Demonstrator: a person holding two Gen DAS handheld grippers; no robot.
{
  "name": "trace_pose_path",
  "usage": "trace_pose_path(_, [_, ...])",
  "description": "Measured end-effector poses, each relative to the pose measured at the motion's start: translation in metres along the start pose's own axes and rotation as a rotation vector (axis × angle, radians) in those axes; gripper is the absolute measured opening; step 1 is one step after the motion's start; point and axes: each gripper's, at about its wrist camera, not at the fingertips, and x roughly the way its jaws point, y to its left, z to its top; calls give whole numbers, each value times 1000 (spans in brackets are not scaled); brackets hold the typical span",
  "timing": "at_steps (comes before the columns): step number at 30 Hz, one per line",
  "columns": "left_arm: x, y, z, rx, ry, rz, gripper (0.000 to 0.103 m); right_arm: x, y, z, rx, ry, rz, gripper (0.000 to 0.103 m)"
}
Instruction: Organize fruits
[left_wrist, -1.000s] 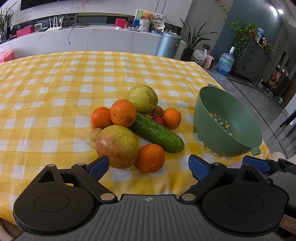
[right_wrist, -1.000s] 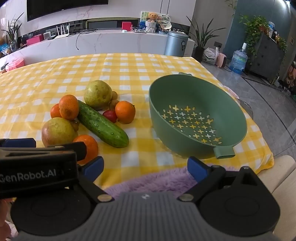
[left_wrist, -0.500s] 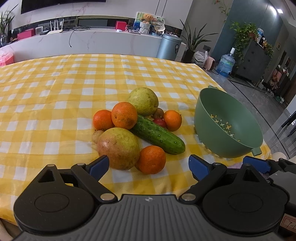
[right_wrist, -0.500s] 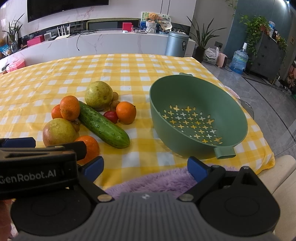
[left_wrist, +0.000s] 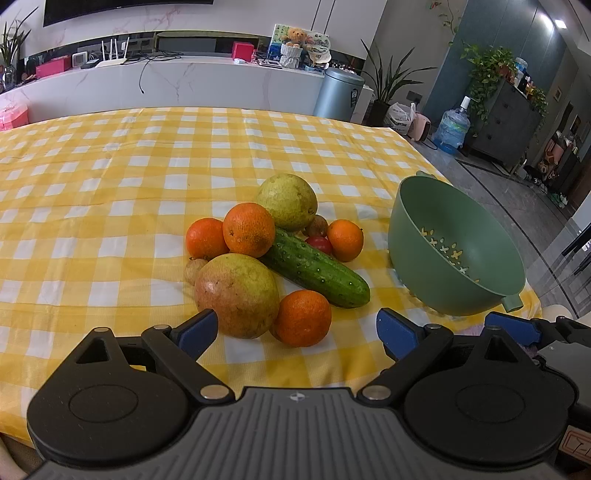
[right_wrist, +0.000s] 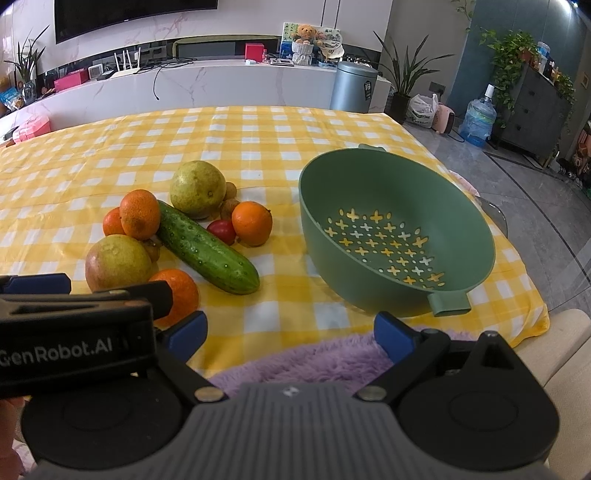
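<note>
Colander (right_wrist: 399, 192): a green plastic bowl with star-cut drain holes stands empty at the right end of the tabletop (left_wrist: 110, 177), clear of the fruit; light and rigid, it is the likely destination.
Pomegranate (left_wrist: 236, 295): largest of the pile, blotched red and yellow, nearest the left tool; probably heavy with a hard, smooth rind, so a wide grip across its middle looks safest.
Pear-like fruit (left_wrist: 288, 201): yellow-green, at the pile's far side; firm but liable to bruise.
Cucumber (right_wrist: 207, 247): dark green and bumpy, lying aslant through the heap; stiff, best pinched across mid-length.
Oranges: four, the closest orange (left_wrist: 303, 323) touching the pomegranate; pebbled skin should grip well, with slight give.
Small items: a red tomato (right_wrist: 221, 232), soft and easily crushed, and a few brown longan-like fruits, hard to identify at this size.
Left tool (left_wrist: 295, 328): jaws spread wide, holding nothing, poised just short of the pomegranate and closest orange.
Right tool (right_wrist: 290, 332): likewise agape and empty, held back over the tabletop's near edge, facing the colander.
</note>
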Motion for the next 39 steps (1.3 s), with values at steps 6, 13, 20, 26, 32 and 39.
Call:
trace_pose_path(6, [0,0,0,1,2,1,103,0,0,0,0,0,0,93])
trace_pose_path(13, [-3,2,1,-21,-2,-18,103,-1,-1,0,1,-9,2,93])
trace_pose_path(20, [-13,16,13,-30,-35,-78,93,-20,-3,2,14,-117,40,89])
trace_pose_path(26, [-15,38,24,-55,-57,-33,93,-32,-2,7,51,-207,126,77])
trace_pose_path(32, [-17,62,34,-89,-152,0,93,-29,-9,19,245,-231,262,96])
trace_pose_path(39, [-13,90,43,-141,-199,103,92,-25,7,40,149,-213,306,97])
